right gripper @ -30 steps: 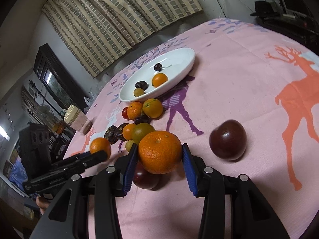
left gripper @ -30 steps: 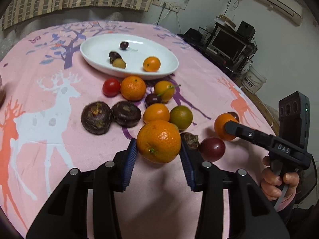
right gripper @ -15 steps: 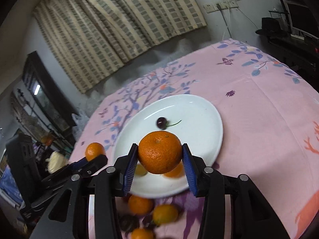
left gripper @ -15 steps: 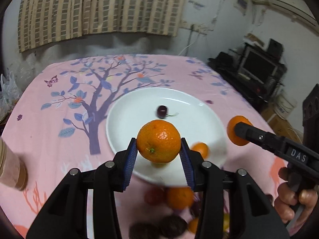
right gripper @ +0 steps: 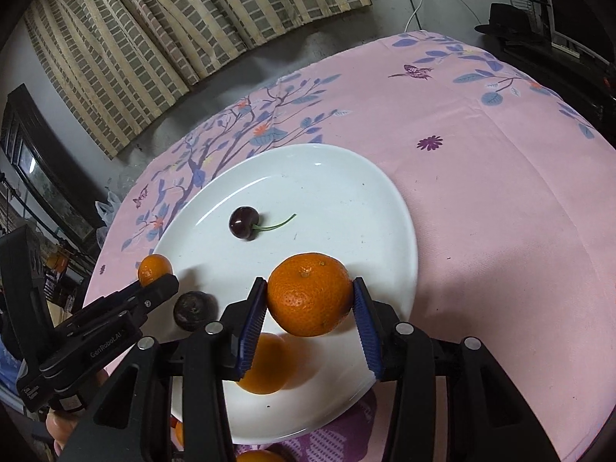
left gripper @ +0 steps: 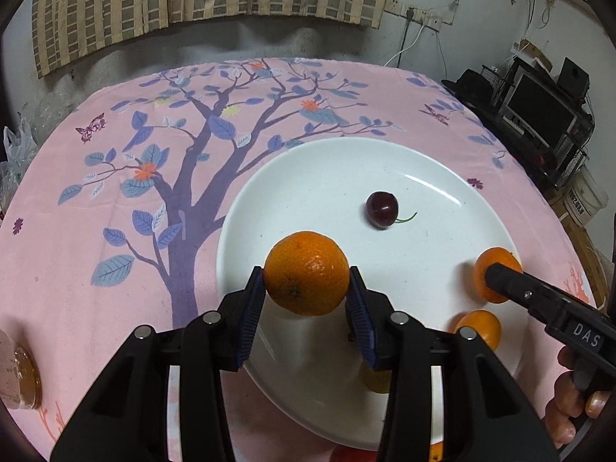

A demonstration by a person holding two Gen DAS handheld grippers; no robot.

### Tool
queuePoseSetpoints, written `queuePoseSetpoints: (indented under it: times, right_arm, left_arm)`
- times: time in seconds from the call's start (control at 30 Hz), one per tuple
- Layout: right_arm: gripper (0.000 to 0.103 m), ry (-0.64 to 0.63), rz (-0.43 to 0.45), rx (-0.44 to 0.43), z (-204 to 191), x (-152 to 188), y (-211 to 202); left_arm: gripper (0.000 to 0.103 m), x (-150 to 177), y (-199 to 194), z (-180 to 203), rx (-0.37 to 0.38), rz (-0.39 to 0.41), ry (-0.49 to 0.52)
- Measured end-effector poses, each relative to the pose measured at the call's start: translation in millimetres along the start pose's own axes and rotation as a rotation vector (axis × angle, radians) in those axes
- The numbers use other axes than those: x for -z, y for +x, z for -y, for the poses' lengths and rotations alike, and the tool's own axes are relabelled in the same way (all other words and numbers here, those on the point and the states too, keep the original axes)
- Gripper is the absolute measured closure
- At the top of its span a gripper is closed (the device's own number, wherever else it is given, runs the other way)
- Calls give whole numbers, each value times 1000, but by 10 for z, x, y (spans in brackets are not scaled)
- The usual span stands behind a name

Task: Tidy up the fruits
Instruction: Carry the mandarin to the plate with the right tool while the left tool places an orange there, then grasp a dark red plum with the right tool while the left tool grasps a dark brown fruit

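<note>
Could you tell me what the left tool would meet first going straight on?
Probably the bare plate: the left tool grips an orange above it, tilted downward, so the orange would touch down short of the cherry. Depth is unclear.

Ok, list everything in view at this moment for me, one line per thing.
plate: one, white, on the tablecloth
tablecloth: one, pink with a purple tree print, covering the table
cherry: one, dark red with a green stem, on the plate
loose orange: one, orange, lying on the plate's near side
dark fruit: one, dark purple, on the plate near its edge
left orange: one, orange, over the plate
right orange: one, orange, over the plate
jar: one, brownish, at the tablecloth's edge
left tool: black with blue pads, clamped on the left orange
right tool: black with blue pads, jaws just been opening, right orange between them, pads touching it
</note>
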State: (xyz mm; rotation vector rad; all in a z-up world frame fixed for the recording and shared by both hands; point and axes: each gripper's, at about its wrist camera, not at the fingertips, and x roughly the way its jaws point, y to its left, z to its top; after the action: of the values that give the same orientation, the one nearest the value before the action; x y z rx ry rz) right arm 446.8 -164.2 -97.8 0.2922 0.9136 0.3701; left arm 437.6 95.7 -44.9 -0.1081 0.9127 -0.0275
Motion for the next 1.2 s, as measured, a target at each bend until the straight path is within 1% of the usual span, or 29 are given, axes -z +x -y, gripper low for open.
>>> queuePoseSetpoints:
  times: [0.03, 0.07, 0.1, 0.13, 0.17, 0.2, 0.27, 0.37, 0.4, 0.47, 0.5, 0.53, 0.57, 0.67, 0.73, 0.83, 0.93, 1.0, 1.1, 1.17, 1.2]
  right_arm:
    - [47, 5, 5, -25, -6, -6, -22]
    - [38, 9, 10, -41, -16, -8, -61]
    - [35, 10, 24, -51, -30, -4, -124]
    - [33, 4, 42, -57, -47, 3, -191]
    - [32, -11, 64, -58, -71, 16, -268]
    - [31, -30, 86, -52, -103, 40, -351]
    - [30, -63, 117, -53, -159, 91, -475]
    - [30, -111, 138, -81, -258, 248, -663]
    - [30, -139, 136, -102, -300, 355, -730]
    - [30, -179, 135, -109, -344, 562, -839]
    - [30, -195, 136, -107, -352, 665, -885]
    - [30, -219, 132, -106, -356, 838, -955]
    - [30, -232, 127, -109, -356, 958, -1002]
    - [30, -256, 114, -124, -345, 1306, -1185]
    - [30, -287, 110, -118, -348, 1504, -1314]
    - [30, -313, 81, -86, -305, 1760, -1416]
    - [30, -324, 35, -50, -247, 1917, -1378]
    - [30, -338, 26, -19, -236, 1974, -1361]
    - [31, -365, 12, -2, -271, 2011, -1343]
    - [42, -378, -10, 9, -277, 2025, -1298]
    - [46, -380, -18, 14, -280, 2028, -1281]
  left_arm:
    - [60, 7, 8, -3, -7, -6, -3]
    - [51, 14, -4, -1, -15, -13, -7]
    - [45, 22, -57, 3, -5, -4, -9]
    - [30, 25, -137, 9, 10, 19, -12]
    - [13, 35, -229, 21, -7, 45, -15]
    - [8, 59, -349, 44, -40, 90, -15]
    - [7, 132, -572, 107, -82, 166, 19]
    - [5, 360, -846, 177, -100, 197, 86]
    - [5, 451, -919, 182, -109, 205, 98]
    - [5, 650, -1048, 158, -124, 218, 108]
    - [5, 775, -1116, 125, -123, 220, 104]
    - [5, 882, -1177, 83, -120, 221, 92]
    - [5, 945, -1215, 47, -119, 218, 76]
    - [5, 1169, -1340, -107, -75, 218, 11]
    - [5, 1292, -1353, -218, -51, 202, -42]
    - [5, 1449, -1308, -333, -54, 168, -98]
    - [5, 1522, -1283, -363, -43, 148, -117]
    - [5, 1533, -1280, -353, -54, 149, -110]
    - [5, 1544, -1274, -350, -74, 149, -101]
    - [5, 1550, -1255, -375, -78, 138, -108]
    - [5, 1548, -1248, -392, -77, 133, -114]
